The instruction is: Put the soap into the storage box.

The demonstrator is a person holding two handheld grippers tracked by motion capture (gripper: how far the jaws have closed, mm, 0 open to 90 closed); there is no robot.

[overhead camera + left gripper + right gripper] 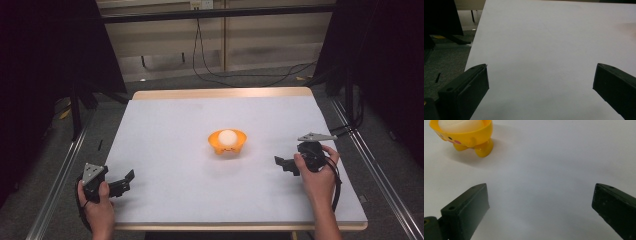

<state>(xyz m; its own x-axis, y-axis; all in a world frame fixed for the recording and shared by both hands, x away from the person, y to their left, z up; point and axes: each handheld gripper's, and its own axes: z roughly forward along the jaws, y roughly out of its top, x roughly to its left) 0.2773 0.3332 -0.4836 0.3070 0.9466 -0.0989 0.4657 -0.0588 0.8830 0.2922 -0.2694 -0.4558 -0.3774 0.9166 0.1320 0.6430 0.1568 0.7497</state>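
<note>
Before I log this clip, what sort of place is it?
Probably a lab recording rig: a white-covered table boxed in by dark curtains, loose cables on the floor behind, one orange bowl staged mid-table.

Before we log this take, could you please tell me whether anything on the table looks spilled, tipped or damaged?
Nothing stands out. The orange bowl stands upright on its little feet near the middle of the white table, with the white ball seated inside it. Both the left gripper and the right gripper are open, holding nothing.

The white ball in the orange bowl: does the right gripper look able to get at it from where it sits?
Probably yes. The right gripper is open and points toward the orange bowl, with only bare white table between them, and the white ball lies uncovered on top.
</note>
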